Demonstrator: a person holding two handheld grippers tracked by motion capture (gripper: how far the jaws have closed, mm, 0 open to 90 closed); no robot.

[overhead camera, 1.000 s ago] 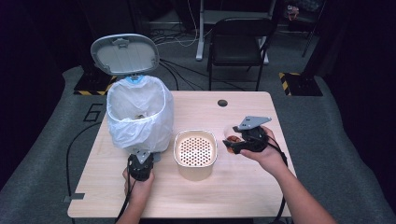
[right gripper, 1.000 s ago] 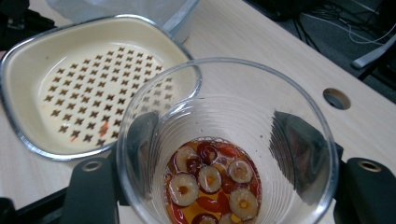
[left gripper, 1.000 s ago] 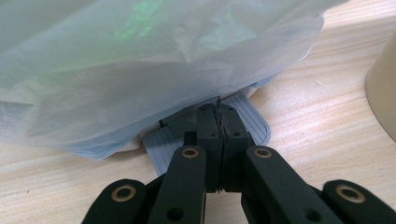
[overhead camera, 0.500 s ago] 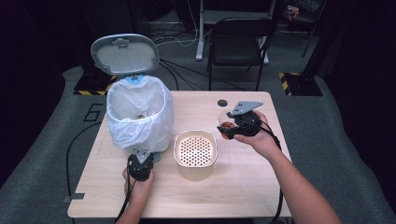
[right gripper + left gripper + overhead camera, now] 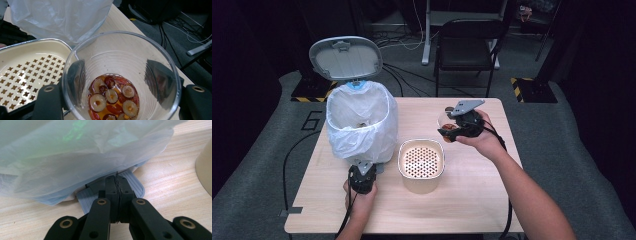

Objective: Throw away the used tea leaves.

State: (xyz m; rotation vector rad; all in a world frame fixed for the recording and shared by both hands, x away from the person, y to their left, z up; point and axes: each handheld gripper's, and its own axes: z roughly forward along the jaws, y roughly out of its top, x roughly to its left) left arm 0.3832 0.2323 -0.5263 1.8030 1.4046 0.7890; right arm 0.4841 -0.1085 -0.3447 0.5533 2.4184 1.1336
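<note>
cup (image 5: 121,75) now nearer the strainer (image 5: 421,159)

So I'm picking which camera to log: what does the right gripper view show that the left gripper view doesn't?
Right gripper view: a clear cup between the jaws, holding red slices in liquid, over the strainer's perforated floor.
Left gripper view: shut jaws on the bin's pedal.
Both: the white bin bag, the wooden table, the cream strainer.

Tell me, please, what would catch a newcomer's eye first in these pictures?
Probably the clear plastic cup clamped in the right gripper, with sliced red fruit in liquid at its bottom, held above the table's right half. Next, the white-bagged pedal bin at the table's left, lid up, with the left gripper shut and resting on its pedal. Between them sits a cream perforated strainer basket.
</note>
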